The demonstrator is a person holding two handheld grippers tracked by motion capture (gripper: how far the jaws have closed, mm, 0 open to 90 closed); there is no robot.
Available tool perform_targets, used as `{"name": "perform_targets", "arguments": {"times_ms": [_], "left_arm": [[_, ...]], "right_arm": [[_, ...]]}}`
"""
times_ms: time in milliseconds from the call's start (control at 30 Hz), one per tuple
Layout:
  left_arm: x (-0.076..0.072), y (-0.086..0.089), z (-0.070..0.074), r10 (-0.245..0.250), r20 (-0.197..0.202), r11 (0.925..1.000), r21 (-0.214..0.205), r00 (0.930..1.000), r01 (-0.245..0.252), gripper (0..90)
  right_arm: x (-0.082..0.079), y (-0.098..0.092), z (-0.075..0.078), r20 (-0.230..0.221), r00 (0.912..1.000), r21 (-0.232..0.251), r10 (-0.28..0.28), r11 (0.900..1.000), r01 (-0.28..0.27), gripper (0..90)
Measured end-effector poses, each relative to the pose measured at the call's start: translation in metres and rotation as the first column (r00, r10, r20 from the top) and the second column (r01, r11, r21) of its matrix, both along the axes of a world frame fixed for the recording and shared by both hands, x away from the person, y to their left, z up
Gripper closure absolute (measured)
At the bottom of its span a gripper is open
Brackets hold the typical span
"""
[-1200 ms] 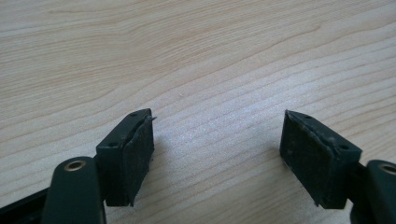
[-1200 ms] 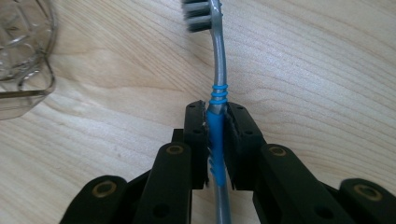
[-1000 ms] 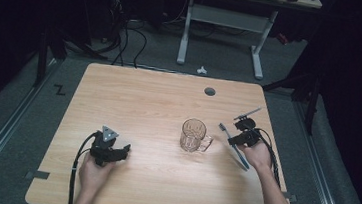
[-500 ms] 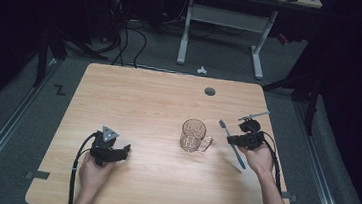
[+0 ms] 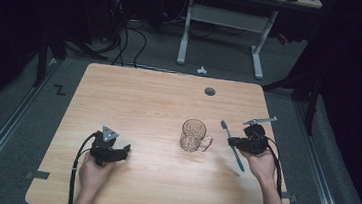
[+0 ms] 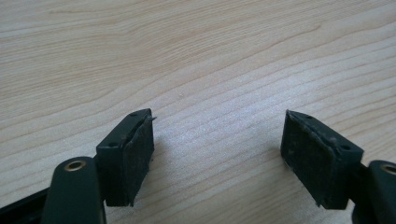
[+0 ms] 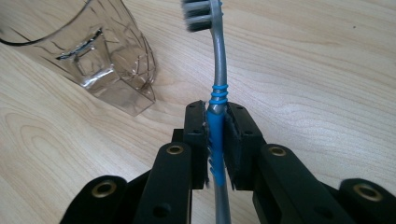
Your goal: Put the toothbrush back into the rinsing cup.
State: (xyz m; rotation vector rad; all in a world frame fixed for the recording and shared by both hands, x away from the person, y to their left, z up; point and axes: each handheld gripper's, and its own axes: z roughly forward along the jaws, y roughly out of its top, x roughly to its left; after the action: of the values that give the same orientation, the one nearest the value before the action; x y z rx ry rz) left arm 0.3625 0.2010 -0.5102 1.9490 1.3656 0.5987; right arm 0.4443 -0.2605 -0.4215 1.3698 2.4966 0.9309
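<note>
Lifted, ribbed blue toothbrush (image 7: 218,135) nears clear glass mug (image 5: 195,135).

Tabletop (image 5: 144,98) — pale wood-grain finish, smooth, faint matt sheen with fine streaks.

Mug (image 5: 195,135) — clear, glossy plastic or glass, cannot tell which; faceted lines cut in the wall, moulded handle.

Toothbrush (image 7: 218,84) — grey shaft with a satin, metal-like look; bright blue ribbed grip section, rubbery; grey bristles, blurred.

Right gripper (image 7: 216,122) — matt black fingers, brass-coloured rivets.

Left gripper (image 6: 219,154) — finger pads (image 6: 137,156) dull black rubber, scuffed, edges rough and dusty.

Floor (image 5: 12,116) — grey, matt, carpet-like.
</note>
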Motion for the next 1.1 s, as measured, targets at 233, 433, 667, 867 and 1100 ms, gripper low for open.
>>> {"name": "perform_targets", "arguments": {"times_ms": [233, 433, 667, 867, 1100], "left_arm": [[0.0, 0.0, 0.0, 0.0, 0.0, 1.0, 0.0, 1.0, 0.0, 26.2], [0.0, 0.0, 0.0, 0.0, 0.001, 1.0, -0.001, 1.0, 0.0, 26.2], [0.0, 0.0, 0.0, -0.001, 0.0, 1.0, 0.001, 1.0, 0.001, 26.1], [0.0, 0.0, 0.0, -0.001, 0.0, 1.0, 0.001, 1.0, 0.001, 26.1], [0.0, 0.0, 0.0, -0.001, 0.0, 1.0, 0.002, 1.0, 0.001, 26.1]], "right_arm": [[-0.012, 0.002, 0.009, 0.067, 0.9974, 0.034, 0.026, 0.999, -0.028, 80.3], [-0.018, 0.004, 0.015, 0.102, 0.9942, 0.072, 0.037, 0.9964, -0.044, 80.3], [-0.024, 0.008, 0.02, 0.148, 0.9879, 0.101, 0.045, 0.9931, -0.06, 80.3], [-0.029, 0.007, 0.026, 0.185, 0.9815, 0.142, 0.048, 0.987, -0.075, 80.3], [-0.032, 0.007, 0.03, 0.212, 0.9759, 0.195, 0.052, 0.9763, -0.094, 80.4]]}}
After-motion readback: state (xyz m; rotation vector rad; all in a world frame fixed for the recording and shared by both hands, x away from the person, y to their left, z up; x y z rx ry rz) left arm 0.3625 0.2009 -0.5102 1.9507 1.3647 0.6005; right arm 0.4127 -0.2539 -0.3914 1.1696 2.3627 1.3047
